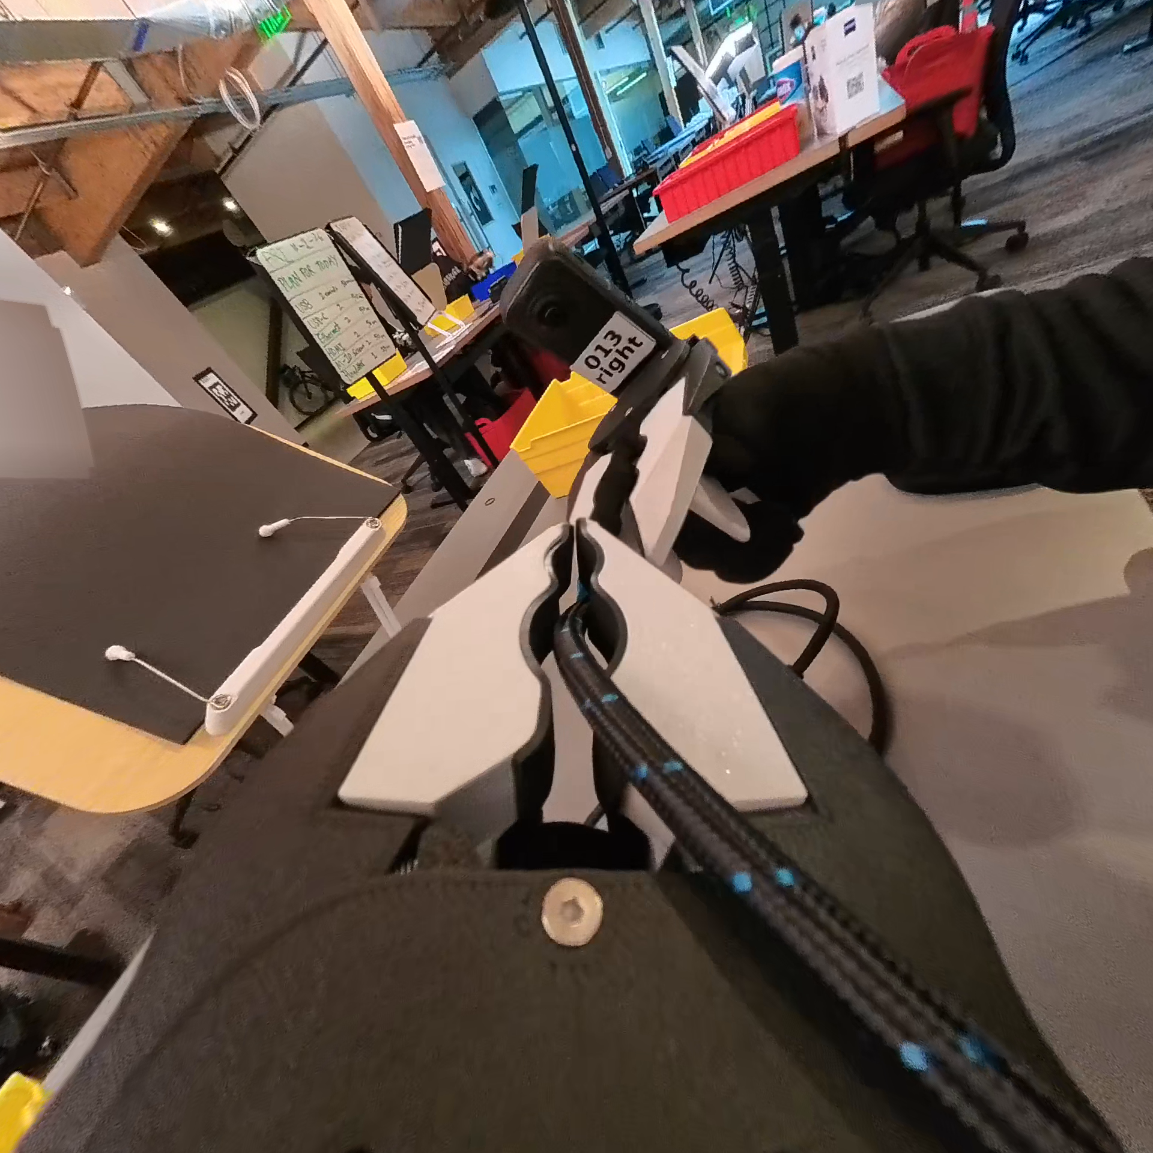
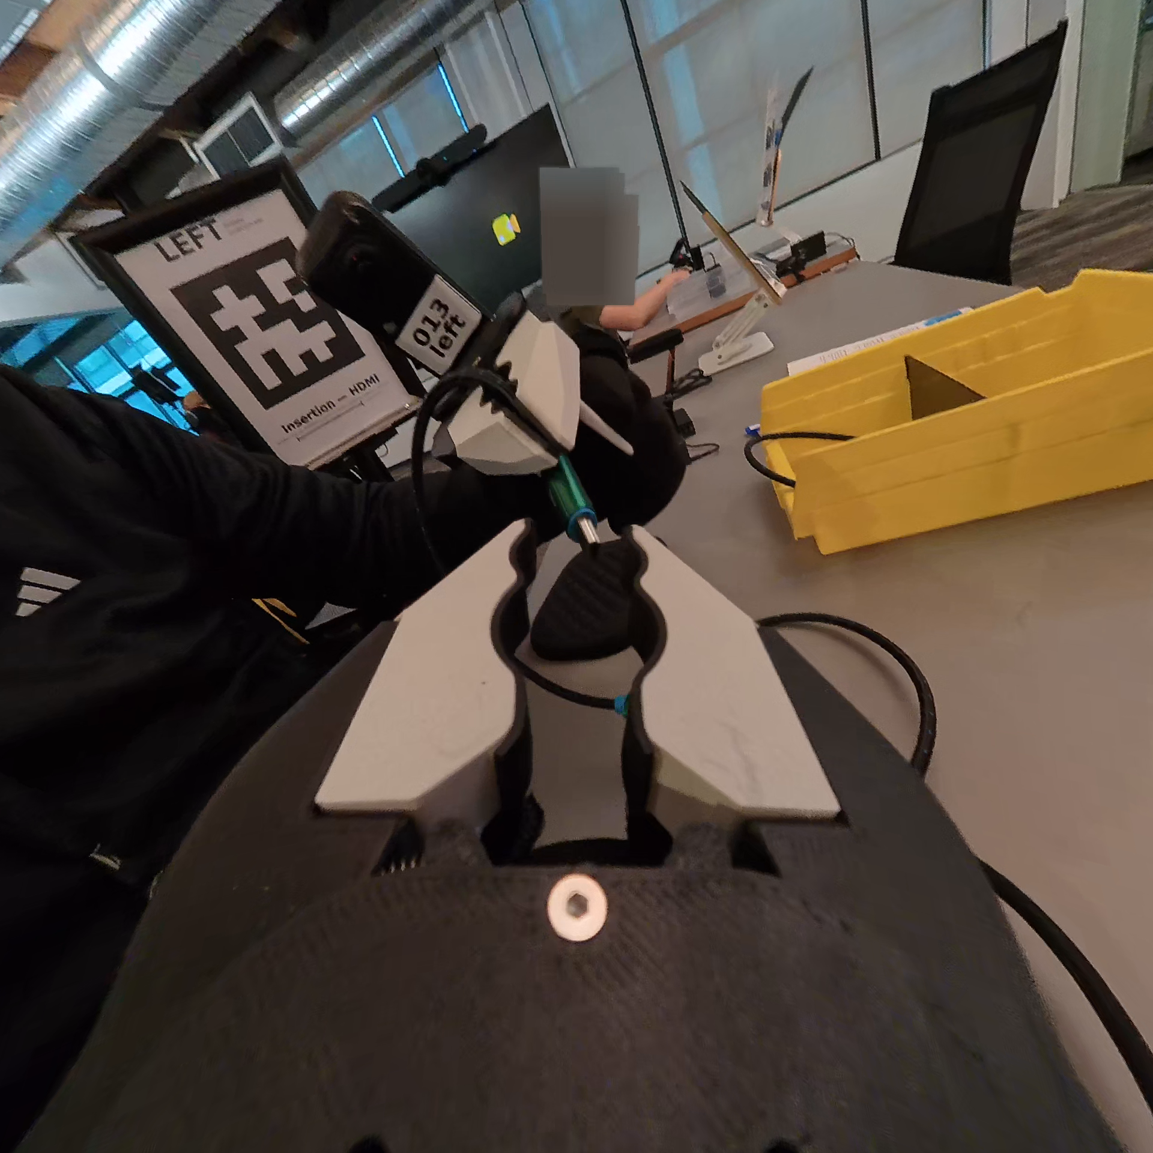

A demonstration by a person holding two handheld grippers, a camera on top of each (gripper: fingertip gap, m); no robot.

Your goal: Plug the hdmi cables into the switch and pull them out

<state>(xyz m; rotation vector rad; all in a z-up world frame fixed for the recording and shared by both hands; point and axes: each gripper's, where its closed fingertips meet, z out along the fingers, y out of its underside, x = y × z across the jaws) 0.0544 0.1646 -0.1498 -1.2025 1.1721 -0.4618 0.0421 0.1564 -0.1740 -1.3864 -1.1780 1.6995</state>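
Gripping the braided HDMI cable (image 1: 630, 724) w/ my left gripper (image 1: 573, 536), fingers pinched together on it right at the tips. In the right wrist view the plug end shows: green connector body (image 2: 569, 496) sticking out past the left gripper's (image 2: 530, 446) fingertips, silver tip pointing down and toward the near side, long axis tilted diagonally. That tip sits right at the black switch (image 2: 586, 602), touching or just off it, can't tell if it's seated.

My right gripper (image 2: 577, 543) has the switch between its white fingers (image 2: 705, 680); fingers are spaced apart around it, closed against its sides. The switch is held up above the grey table (image 2: 936, 624).

Rest of the cable runs back along the left gripper toward the cam, black w/ blue flecks. More black cable loops lie on the table at right. Yellow bin (image 2: 973, 399) sits far right on the table, another cable end hanging over its edge. Both grippers are held in black-gloved hands (image 1: 811, 449).
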